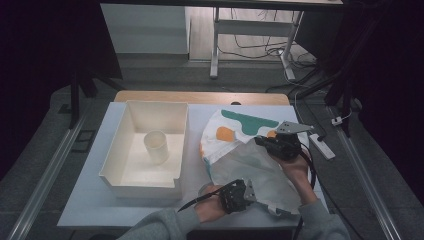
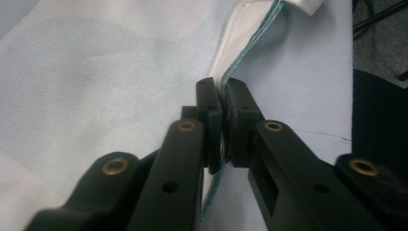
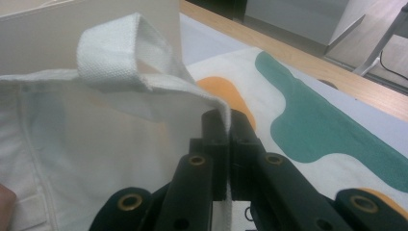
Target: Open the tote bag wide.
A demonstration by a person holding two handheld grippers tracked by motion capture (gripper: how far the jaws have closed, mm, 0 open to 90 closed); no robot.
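The cloth bag [image 1: 250,160] is pinched by both grippers: the left gripper [image 2: 223,103] on its teal-piped edge nearer the tray [image 1: 115,172], the right gripper [image 3: 228,126] on its far hem.

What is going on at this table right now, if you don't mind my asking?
A person is handling a white cloth bag with green and orange patches, lying on the table beside a tray with a cup in it. The left tool is shut on the bag's green-stitched edge; the right tool is shut on its rim near a handle.
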